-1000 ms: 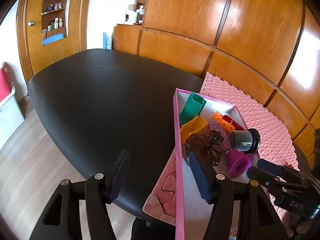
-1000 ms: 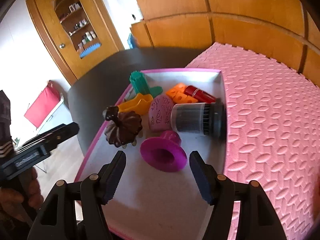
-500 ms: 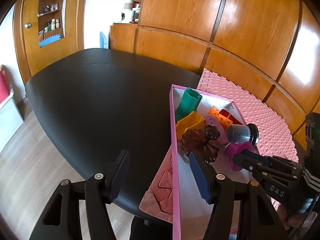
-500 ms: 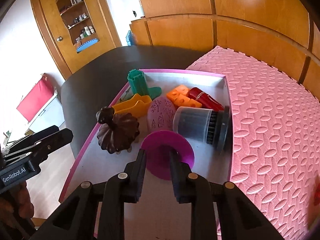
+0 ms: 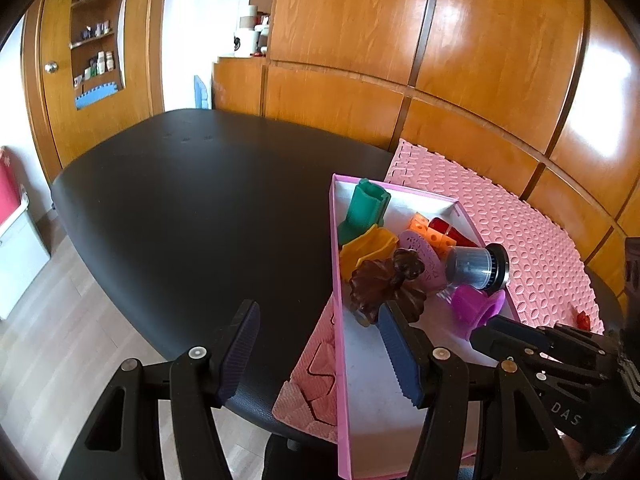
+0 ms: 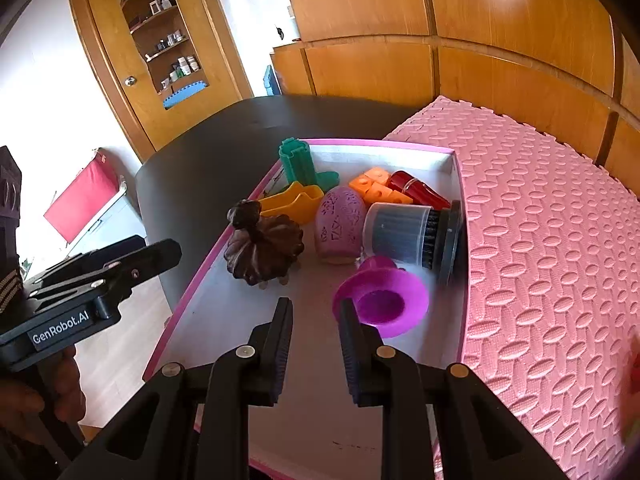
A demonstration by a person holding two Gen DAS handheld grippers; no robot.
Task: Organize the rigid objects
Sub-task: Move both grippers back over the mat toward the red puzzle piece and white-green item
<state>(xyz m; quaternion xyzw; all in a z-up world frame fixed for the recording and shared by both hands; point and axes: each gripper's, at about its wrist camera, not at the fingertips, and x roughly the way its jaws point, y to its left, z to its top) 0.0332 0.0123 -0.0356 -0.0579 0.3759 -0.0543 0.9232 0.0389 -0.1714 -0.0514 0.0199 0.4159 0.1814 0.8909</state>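
Observation:
A pink-rimmed white tray (image 6: 224, 320) (image 5: 338, 360) holds several toys: a purple funnel-shaped piece (image 6: 382, 300) (image 5: 474, 306), a brown pumpkin shape (image 6: 262, 248) (image 5: 384, 282), a pink egg (image 6: 340, 220), a grey cylinder (image 6: 408, 236), yellow, green, orange and red pieces. My right gripper (image 6: 314, 320) is over the tray, its jaws a narrow gap apart and empty; the purple piece lies just right of its right finger. My left gripper (image 5: 318, 344) is open wide and straddles the tray's left rim.
The tray lies on a pink foam mat (image 6: 540, 240) over a black table (image 5: 200, 200). A small red object (image 5: 584, 318) lies on the mat to the right. Wooden wall panels stand behind. The floor drops off at the left.
My right gripper narrowed around the purple piece half a second ago; now it has pulled back a little and the piece lies outside its fingers, tipped to the right. The left gripper barely moved.

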